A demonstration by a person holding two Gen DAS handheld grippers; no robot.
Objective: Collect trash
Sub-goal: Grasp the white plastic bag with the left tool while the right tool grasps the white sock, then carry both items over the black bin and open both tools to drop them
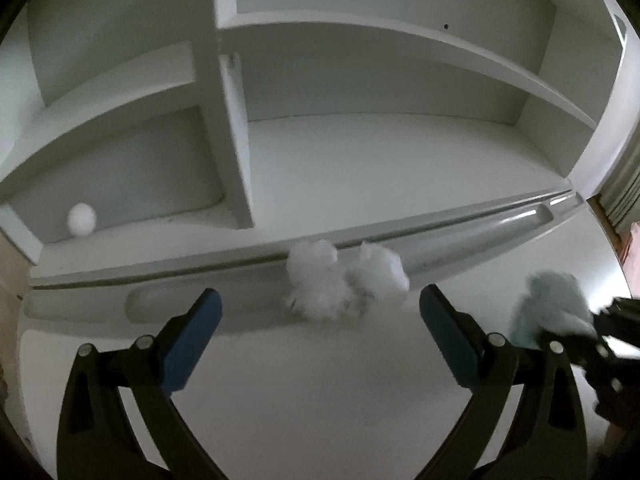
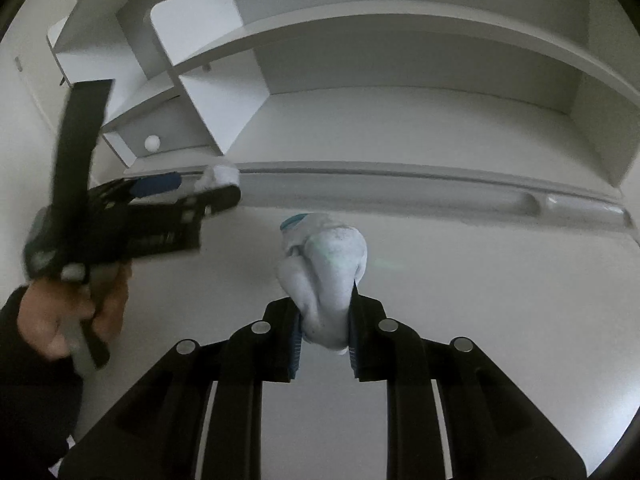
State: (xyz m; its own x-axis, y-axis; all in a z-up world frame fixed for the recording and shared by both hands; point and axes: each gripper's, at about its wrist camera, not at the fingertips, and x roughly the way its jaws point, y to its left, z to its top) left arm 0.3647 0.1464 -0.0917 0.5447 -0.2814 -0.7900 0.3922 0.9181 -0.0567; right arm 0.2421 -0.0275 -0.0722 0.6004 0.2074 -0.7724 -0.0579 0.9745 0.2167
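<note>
The left gripper (image 1: 320,320) stood spread before a crumpled tissue (image 1: 344,280) at the desk's (image 1: 320,400) back edge, while the right gripper (image 2: 325,344) pinched a paper wad (image 2: 326,268).

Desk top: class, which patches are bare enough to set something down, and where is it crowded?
Bare: the desk right of the held wad, up to the groove; and the wide cubby floor behind it. Crowded: the groove's middle, where tissue sits ahead of the open left gripper. The small cubby holds a ball.
</note>
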